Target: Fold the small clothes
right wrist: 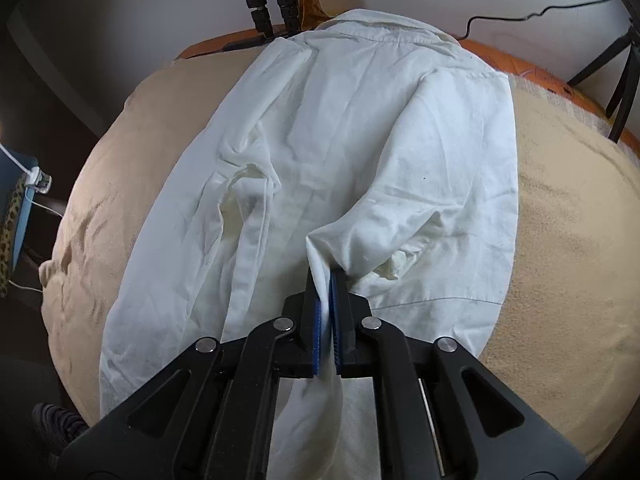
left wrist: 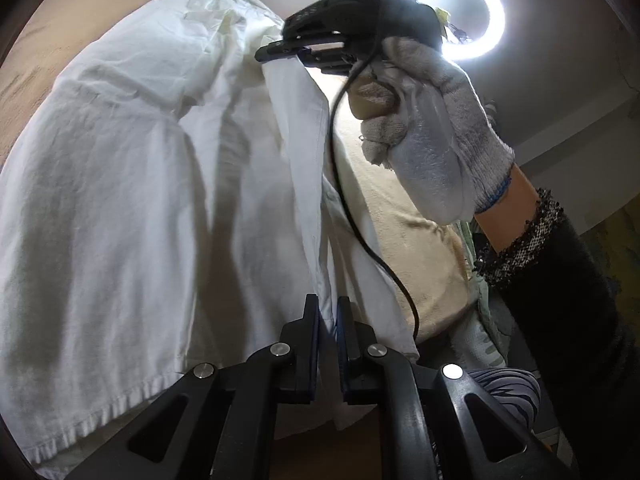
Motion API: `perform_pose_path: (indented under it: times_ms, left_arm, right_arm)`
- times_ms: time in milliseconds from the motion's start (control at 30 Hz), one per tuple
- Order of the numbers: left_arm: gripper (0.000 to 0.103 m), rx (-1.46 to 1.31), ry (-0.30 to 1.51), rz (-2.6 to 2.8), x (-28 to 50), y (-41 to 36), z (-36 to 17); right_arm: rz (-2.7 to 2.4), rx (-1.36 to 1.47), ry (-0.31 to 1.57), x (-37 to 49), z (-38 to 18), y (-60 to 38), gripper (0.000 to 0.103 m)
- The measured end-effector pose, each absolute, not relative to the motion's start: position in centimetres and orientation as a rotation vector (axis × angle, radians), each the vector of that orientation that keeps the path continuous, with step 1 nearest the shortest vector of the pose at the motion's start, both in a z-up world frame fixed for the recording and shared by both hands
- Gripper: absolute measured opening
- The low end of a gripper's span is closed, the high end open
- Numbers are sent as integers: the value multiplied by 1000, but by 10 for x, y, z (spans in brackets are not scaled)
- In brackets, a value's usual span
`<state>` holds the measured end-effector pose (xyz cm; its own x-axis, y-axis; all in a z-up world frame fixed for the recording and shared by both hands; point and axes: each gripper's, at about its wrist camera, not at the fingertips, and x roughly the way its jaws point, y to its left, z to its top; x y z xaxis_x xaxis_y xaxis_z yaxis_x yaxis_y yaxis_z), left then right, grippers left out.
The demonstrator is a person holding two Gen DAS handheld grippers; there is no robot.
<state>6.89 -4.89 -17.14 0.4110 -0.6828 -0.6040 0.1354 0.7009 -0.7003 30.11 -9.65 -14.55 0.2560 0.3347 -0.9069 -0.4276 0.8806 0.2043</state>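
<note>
Through the left wrist camera we see the left gripper (left wrist: 328, 316) closed on a fold of the white shirt (left wrist: 140, 200); the cloth edge runs straight up from between its blue-lined jaws, and the bulk of the garment hangs to the left of them, its stitched hem low at the left; further up, the right gripper (left wrist: 280, 50) pinches the same edge of the shirt near the top of the view, carried by a gloved hand (left wrist: 432, 136) with a dark sleeve (left wrist: 560, 300) behind it; a black cable (left wrist: 348, 200) drops from that tool; a ring light (left wrist: 460, 12) glows behind, and a beige blanket (left wrist: 408, 240) shows past the cloth.

From the right wrist camera we look down on the shirt (right wrist: 320, 140) spread over the beige blanket (right wrist: 568, 240), collar at the far end; our right gripper (right wrist: 325, 280) is clamped on a raised ridge of fabric just in front of it, the cloth passing between the pads and trailing down beneath the tool; tripod legs (right wrist: 272, 8) stand beyond the collar.
</note>
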Motion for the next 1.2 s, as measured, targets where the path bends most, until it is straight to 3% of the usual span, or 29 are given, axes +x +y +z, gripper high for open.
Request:
perform_pose_path:
  times_ms: [67, 133, 167, 200, 367, 533, 733, 967, 1033, 1067, 1100, 1200]
  left_arm:
    - [5, -613, 1021, -550, 66, -45, -173]
    - [5, -610, 1016, -543, 64, -43, -173]
    - [5, -608, 1014, -538, 63, -42, -172]
    - [5, -611, 1013, -534, 63, -39, -172]
    - [6, -631, 1012, -513, 60, -33, -175]
    - [10, -549, 983, -509, 51, -34, -163]
    - [33, -483, 961, -529, 38, -19, -139]
    - [35, -459, 900, -480, 32, 15, -114]
    - [35, -459, 898, -480, 37, 15, -112]
    - [35, -451, 898, -482, 40, 11, -112]
    - [35, -442, 901, -489, 43, 8, -113]
    - [34, -396, 925, -521, 47, -9, -114]
  right_arm:
    - [576, 21, 1194, 300, -133, -112, 17]
    - [612, 108, 1143, 292, -114, -131, 37]
    - [629, 154, 1105, 284, -101, -144, 52]
    - [644, 192, 1078, 278, -91, -156, 57]
    - [585, 220, 1030, 229, -66, -210, 57]
    - [521, 190, 1097, 169, -82, -238, 57]
    - [516, 143, 1198, 113, -123, -233, 52]
    - [557, 244, 1260, 84, -151, -240, 49]
    - [575, 264, 1272, 82, -156, -239, 34]
    - [588, 262, 1283, 80, -157, -237, 13]
    - [591, 248, 1285, 78, -155, -235, 7]
    - [619, 127, 1273, 63, -141, -224, 7]
